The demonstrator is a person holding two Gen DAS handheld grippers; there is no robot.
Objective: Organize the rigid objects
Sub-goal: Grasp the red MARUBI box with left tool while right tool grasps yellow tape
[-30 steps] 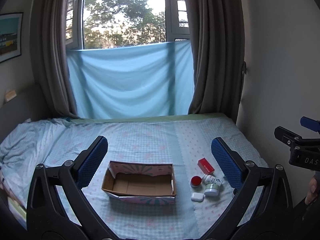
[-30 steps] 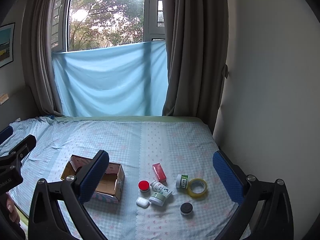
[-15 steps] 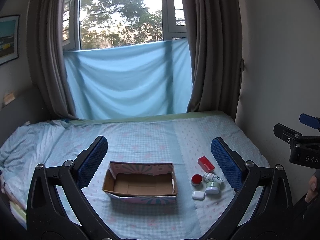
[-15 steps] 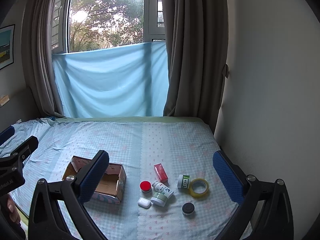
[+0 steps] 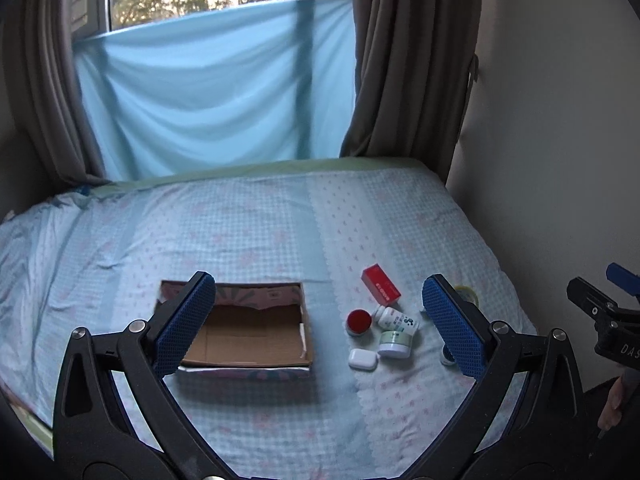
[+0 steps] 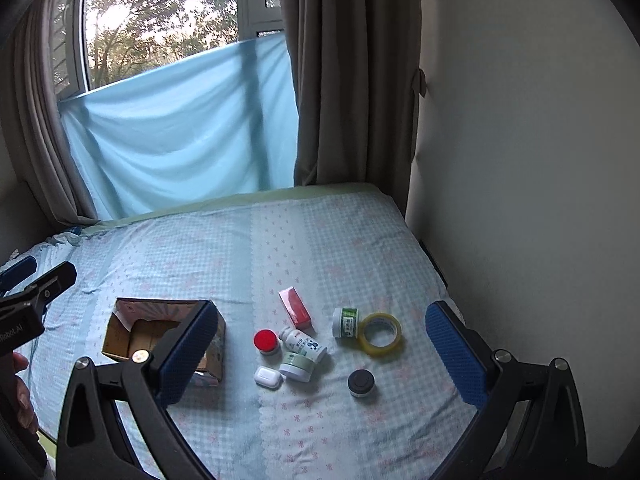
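An open cardboard box (image 5: 248,326) (image 6: 160,334) lies empty on the bed. To its right lie a red box (image 5: 380,284) (image 6: 295,307), a red-lidded jar (image 5: 359,321) (image 6: 265,341), a white bottle (image 6: 306,345), a white-green jar (image 6: 296,366), a white earbud case (image 5: 363,359) (image 6: 268,377), a green-label jar (image 6: 346,322), a tape roll (image 6: 380,334) and a black-lidded jar (image 6: 361,383). My left gripper (image 5: 318,326) is open above the bed. My right gripper (image 6: 320,354) is open over the small items.
The bed (image 5: 260,232) has a blue checked sheet. A wall (image 6: 520,160) runs along its right edge. Curtains (image 5: 400,80) and a blue cloth (image 5: 216,88) hang at the far end.
Both grippers have moved forward and tilted down toward the bed. The box and items now appear closer and larger. Nothing on the bed moved.
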